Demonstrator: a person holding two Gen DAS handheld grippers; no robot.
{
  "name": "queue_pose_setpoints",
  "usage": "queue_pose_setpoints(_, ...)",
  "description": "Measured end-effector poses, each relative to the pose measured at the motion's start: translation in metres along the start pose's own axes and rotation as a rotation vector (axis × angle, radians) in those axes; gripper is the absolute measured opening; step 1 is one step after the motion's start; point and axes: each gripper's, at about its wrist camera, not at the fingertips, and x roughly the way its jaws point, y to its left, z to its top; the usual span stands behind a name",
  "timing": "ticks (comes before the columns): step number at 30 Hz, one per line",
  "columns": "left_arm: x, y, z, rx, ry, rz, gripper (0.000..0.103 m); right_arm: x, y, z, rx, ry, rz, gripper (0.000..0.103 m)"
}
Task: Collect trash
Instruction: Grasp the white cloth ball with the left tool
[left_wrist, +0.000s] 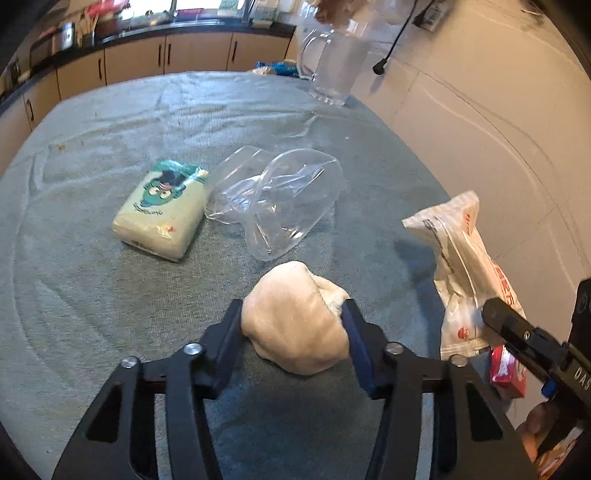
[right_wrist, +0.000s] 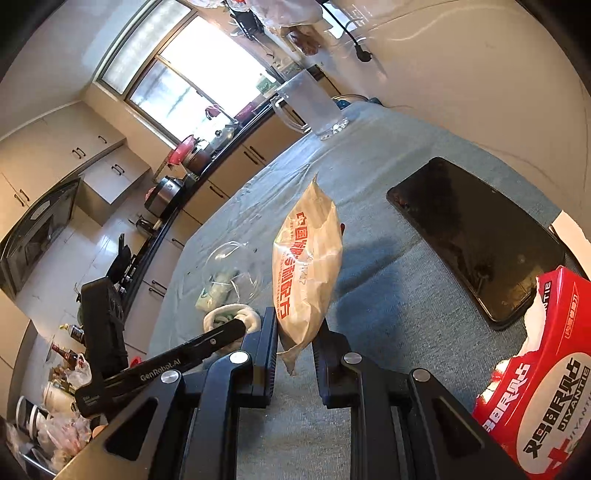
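My left gripper (left_wrist: 293, 314) is shut on a crumpled white tissue wad (left_wrist: 295, 317) just above the grey-green tablecloth (left_wrist: 92, 295). My right gripper (right_wrist: 295, 332) is shut on a white plastic bag with red print (right_wrist: 306, 266) and holds it upright above the table; the bag also shows in the left wrist view (left_wrist: 465, 269) at the right. A clear crumpled plastic wrapper (left_wrist: 280, 203) and a small tissue pack with a green cartoon face (left_wrist: 162, 210) lie on the cloth ahead of the left gripper.
A clear glass jug (left_wrist: 332, 62) stands at the table's far edge by the wall. A black phone (right_wrist: 476, 236) and a red tissue box (right_wrist: 546, 376) lie at the right. Kitchen cabinets (left_wrist: 147, 59) run along the far left.
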Motion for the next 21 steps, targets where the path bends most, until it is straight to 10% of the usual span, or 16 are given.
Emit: queue_pose_setpoints(21,-0.104,0.077,-0.06,-0.024,-0.212,0.167,0.039,0.05,0.101,-0.047,-0.223,0.113,0.081,0.019)
